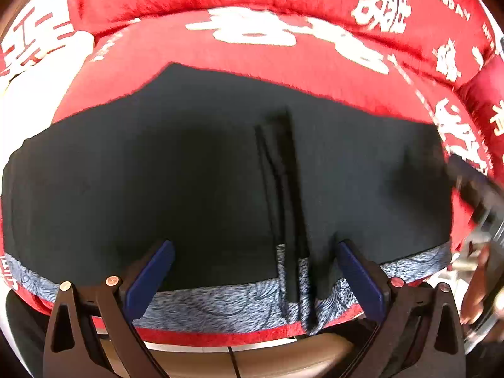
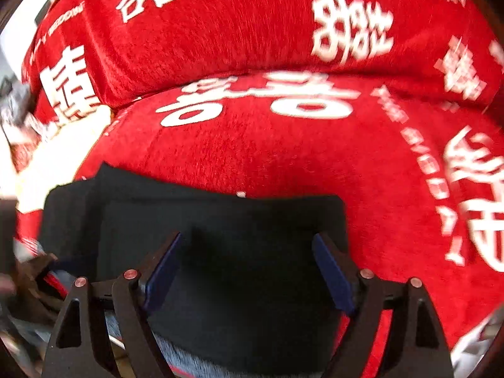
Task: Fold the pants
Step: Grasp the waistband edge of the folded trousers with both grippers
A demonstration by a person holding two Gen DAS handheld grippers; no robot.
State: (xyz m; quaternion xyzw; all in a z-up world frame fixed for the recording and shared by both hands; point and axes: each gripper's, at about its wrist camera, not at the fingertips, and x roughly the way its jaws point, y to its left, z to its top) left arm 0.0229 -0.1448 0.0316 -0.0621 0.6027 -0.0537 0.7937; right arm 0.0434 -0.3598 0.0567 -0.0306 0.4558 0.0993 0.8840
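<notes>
Bright daylight, whites blown out at the left. Heavy fisheye bending at the edges. The right wrist view is motion-blurred; a soft shadow darkens the pants.

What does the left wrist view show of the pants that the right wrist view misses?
Left wrist only: a ridge of pleats running down the pants, and a blue-grey patterned strip along their near edge.

Right wrist only: the pants' far right corner.

Both: dark pants flat on the red cover with white characters, each view's own gripper, left gripper and right gripper, open above the cloth.
</notes>
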